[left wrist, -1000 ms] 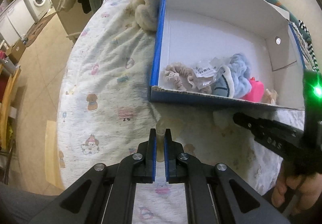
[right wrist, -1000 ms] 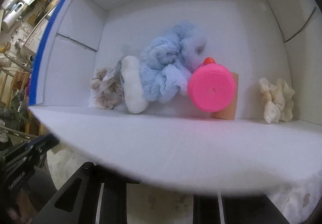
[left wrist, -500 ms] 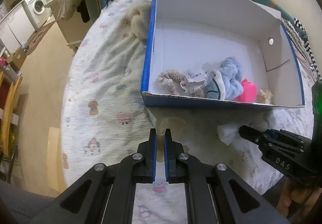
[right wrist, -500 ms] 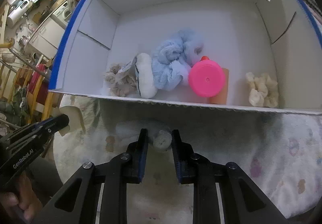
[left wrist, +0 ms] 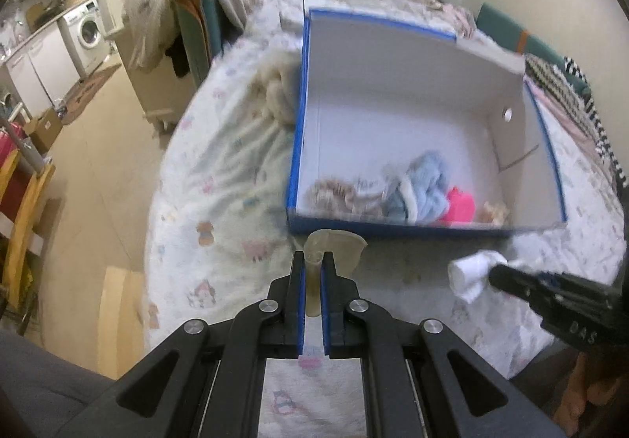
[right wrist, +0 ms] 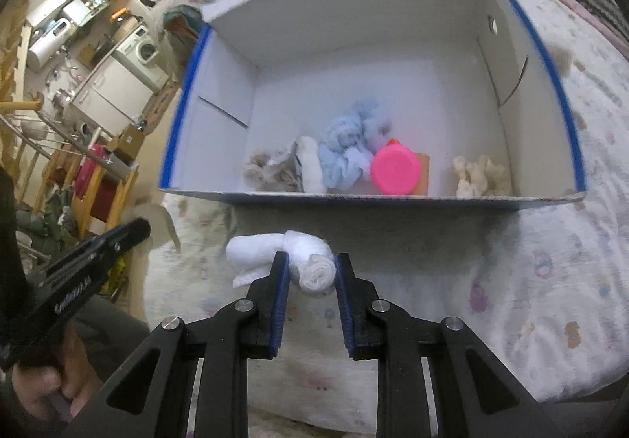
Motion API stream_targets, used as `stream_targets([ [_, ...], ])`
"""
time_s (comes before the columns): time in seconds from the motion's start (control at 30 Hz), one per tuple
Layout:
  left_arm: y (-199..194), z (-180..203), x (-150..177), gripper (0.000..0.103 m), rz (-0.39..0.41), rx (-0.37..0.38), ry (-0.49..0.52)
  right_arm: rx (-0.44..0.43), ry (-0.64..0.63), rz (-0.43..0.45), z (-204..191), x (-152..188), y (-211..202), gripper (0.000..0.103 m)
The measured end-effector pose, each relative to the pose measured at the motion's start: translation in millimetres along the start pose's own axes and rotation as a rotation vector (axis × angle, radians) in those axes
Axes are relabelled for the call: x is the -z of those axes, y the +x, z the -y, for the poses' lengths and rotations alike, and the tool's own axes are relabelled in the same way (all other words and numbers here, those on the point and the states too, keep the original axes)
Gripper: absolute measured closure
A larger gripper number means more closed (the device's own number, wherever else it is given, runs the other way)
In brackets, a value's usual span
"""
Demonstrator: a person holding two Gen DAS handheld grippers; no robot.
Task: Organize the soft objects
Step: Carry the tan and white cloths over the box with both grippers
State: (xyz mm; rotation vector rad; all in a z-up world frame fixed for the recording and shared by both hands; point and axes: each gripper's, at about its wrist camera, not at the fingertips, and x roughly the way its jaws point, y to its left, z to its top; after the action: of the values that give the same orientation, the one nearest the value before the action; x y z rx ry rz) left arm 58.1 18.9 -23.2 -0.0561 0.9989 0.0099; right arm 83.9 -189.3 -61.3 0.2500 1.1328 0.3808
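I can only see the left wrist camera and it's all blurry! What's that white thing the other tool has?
Observer: A rolled white cloth, pinched in the right tool just in front of the box.
Operator: What's the pink blob in the box?
Observer: A round pink cap on an orange thing, touching the blue fluffy cloth.
Operator: Is the little cream one stuck to it?
Observer: No, the cream fluffy piece sits apart, with bare box floor between them.
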Motion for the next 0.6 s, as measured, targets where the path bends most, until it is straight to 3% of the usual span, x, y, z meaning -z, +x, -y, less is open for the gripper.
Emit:
stream_targets([
  [0.23, -30, 11, -35, 0.097, 0.101, 0.01, 0.032, -0.018, -0.005, 0.096, 3, -25, -42, 0.078],
  [0.6, -28, 37, -94, 0.097, 0.158, 0.017, 0.093, 0.015, -0.006, 0.19, 15, -83, -63, 0.078],
])
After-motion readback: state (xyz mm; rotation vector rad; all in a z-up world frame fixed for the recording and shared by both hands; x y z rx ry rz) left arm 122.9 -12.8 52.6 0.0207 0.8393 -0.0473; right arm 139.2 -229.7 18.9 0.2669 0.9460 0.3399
